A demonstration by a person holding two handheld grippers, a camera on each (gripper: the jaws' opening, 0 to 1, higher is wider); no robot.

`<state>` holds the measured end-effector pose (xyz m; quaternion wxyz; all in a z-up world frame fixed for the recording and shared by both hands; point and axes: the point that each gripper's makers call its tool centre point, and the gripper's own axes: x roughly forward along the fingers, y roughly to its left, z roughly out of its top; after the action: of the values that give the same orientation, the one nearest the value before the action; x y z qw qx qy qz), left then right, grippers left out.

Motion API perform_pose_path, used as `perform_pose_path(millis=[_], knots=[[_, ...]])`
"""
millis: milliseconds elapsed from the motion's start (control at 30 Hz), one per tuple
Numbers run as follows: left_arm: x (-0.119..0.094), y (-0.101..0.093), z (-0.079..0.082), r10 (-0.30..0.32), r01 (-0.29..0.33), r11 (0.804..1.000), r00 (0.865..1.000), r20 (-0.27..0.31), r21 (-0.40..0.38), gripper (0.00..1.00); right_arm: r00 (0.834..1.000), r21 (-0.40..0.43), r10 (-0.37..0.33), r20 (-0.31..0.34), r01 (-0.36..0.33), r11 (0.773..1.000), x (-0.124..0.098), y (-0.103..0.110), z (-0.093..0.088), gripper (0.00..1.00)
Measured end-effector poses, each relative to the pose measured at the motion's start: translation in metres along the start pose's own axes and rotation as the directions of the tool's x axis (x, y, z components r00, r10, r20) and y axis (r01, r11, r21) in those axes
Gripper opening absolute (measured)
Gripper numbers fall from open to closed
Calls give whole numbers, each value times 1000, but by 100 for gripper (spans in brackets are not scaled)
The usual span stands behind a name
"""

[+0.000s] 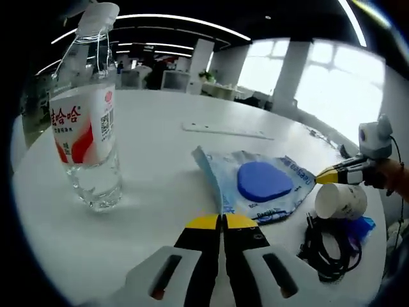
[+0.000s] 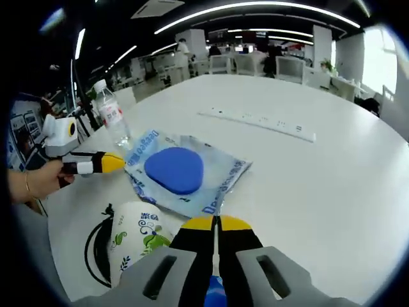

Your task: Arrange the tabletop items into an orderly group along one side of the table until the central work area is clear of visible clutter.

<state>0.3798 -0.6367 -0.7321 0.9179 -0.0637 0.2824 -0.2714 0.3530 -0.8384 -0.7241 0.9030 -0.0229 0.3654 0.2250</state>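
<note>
The blue pad in its clear plastic bag lies flat near the middle of the white table. It sits between the water bottle and the paper cup. In the right gripper view, the bag is just past the right gripper, and the cup lies on its side close by, partly on a black cable.

The left gripper has its two yellow tips pressed together, with nothing between them. Its tips sit right at the near edge of the bag. The right gripper is squeezed closed too and holds nothing.

I think the bag is the next thing to move. To do it well, the tips should first spread apart, then pinch the thin edge of the bag, not the thick pad. The bag looks slippery and crinkly, so a slow slide to the side would be safer than a quick pull. It should stop near the other things, not on top of them.

The bottle is tall, clear and smooth, with a red and white label. It could tip if bumped. The cup is round and light, so it may roll. The cable is bendy and looped. A long white power strip lies flat farther back.
</note>
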Motion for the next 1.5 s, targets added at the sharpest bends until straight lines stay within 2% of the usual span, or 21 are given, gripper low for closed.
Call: perform_pose_path(millis=[567, 667, 733, 867, 1000, 1200, 1300, 1500], knots=[[0, -1, -2, 22, -23, 999, 1000, 10, 36, 3, 1000, 53, -7, -4, 8, 999, 0, -2, -3, 0], [-1, 0, -1, 16, -16, 999, 1000, 17, 29, 6, 1000, 52, -12, -10, 13, 999, 0, -3, -4, 0], [-3, 2, -2, 26, -27, 999, 999, 21, 48, 11, 1000, 65, -23, -9, 24, 998, 0, -6, -4, 2], [-5, 2, -1, 13, -14, 997, 1000, 28, 71, 17, 998, 131, -61, 5, 60, 990, -4, -15, -1, 13], [-11, 2, 4, -4, -1, 996, 999, 49, 88, 24, 997, 144, -73, 26, 68, 987, -9, -19, 3, 18], [-18, -6, 11, -35, 25, 989, 997, 67, 143, 42, 993, 209, -92, 72, 75, 975, -20, -25, 12, 36], [-22, -11, 12, -57, 46, 983, 997, 58, 178, 47, 990, 265, -77, 118, 44, 963, -26, -23, 20, 41], [-34, -18, 22, -87, 68, 974, 993, 82, 216, 64, 985, 282, -51, 165, 2, 959, -39, -13, 31, 53]])
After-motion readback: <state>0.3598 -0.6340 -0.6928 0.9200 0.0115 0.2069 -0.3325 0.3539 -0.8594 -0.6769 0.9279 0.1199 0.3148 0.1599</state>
